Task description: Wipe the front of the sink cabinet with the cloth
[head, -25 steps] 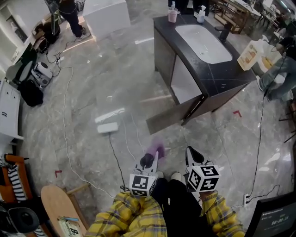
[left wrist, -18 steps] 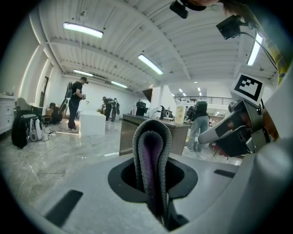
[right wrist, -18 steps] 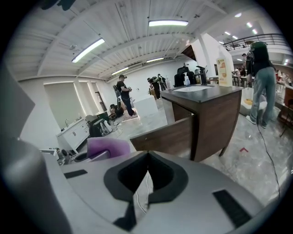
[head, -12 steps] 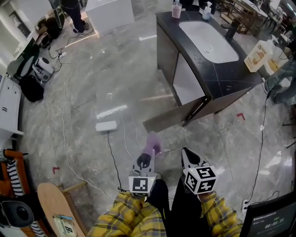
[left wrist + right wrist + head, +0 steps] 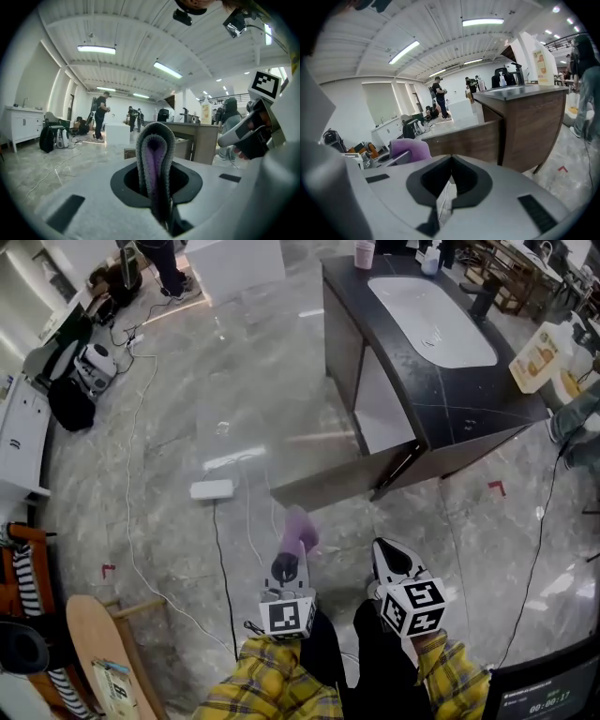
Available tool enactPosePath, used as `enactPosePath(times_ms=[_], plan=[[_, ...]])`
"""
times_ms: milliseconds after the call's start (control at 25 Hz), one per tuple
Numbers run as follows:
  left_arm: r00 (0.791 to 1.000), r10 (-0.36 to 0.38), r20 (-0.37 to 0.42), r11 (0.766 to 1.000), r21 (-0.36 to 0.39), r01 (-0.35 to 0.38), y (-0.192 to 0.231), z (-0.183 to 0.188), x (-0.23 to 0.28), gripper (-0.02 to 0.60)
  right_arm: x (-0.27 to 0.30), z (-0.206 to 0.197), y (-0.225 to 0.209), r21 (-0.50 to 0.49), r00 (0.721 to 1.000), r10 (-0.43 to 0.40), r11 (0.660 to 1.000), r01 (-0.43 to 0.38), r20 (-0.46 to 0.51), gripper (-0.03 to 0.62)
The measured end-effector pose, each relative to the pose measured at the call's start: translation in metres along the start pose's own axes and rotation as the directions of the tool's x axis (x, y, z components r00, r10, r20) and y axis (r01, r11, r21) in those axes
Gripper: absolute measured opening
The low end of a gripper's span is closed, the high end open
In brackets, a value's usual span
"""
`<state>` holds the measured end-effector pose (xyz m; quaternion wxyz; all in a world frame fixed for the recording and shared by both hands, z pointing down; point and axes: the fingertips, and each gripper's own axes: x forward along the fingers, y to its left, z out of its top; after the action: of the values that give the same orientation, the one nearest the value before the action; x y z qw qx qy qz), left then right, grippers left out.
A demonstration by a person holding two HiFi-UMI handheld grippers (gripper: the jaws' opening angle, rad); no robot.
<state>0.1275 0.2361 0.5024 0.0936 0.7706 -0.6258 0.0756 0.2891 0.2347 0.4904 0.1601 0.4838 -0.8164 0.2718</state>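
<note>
The sink cabinet (image 5: 441, 399) has a dark top and a white basin (image 5: 431, 306); it stands at the upper right of the head view. Its wooden door (image 5: 328, 486) hangs open toward me. My left gripper (image 5: 289, 563) is shut on a purple-and-grey cloth (image 5: 300, 529), held low above the marble floor, short of the door. In the left gripper view the folded cloth (image 5: 154, 154) stands up between the jaws. My right gripper (image 5: 389, 557) hangs beside it, shut and holding nothing. The right gripper view shows the cabinet side (image 5: 529, 122), the door (image 5: 464, 140) and the cloth (image 5: 410, 150).
A white power strip (image 5: 211, 489) and cables lie on the floor to the left. A wooden board (image 5: 98, 652) leans at lower left. Bottles and a faucet (image 5: 483, 296) stand on the counter. A person (image 5: 577, 413) is at the right edge, others at the back.
The head view has shifted, so the cabinet now sits a little nearer and larger. Both grippers keep their low position in front of me, and the cloth stays in the left one.
</note>
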Motion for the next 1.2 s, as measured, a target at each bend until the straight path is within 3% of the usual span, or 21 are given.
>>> enactPosePath(times_ms=[440,840,1080,1200], plan=[[0.995,0.084,0.055,0.995,0.052,-0.087,-0.001,-0.021,0.029,0.035,0.028,-0.020,-0.033,0.040,0.998,0.055,0.998,-0.055,0.015,0.003],[0.987,0.143,0.076,0.988,0.045,-0.147,0.001,-0.054,0.057,0.035,0.066,-0.036,-0.062,-0.055,0.997,0.082,0.995,-0.081,0.016,0.003],[0.973,0.205,0.103,0.976,0.057,-0.211,0.000,-0.061,0.072,0.035,0.075,-0.056,-0.071,-0.052,0.994,0.108,0.993,-0.108,-0.012,0.003],[0.972,0.198,0.124,0.975,0.081,-0.209,-0.007,-0.060,0.085,0.035,0.077,-0.063,-0.076,-0.052,0.993,0.118,0.991,-0.119,-0.020,0.003]])
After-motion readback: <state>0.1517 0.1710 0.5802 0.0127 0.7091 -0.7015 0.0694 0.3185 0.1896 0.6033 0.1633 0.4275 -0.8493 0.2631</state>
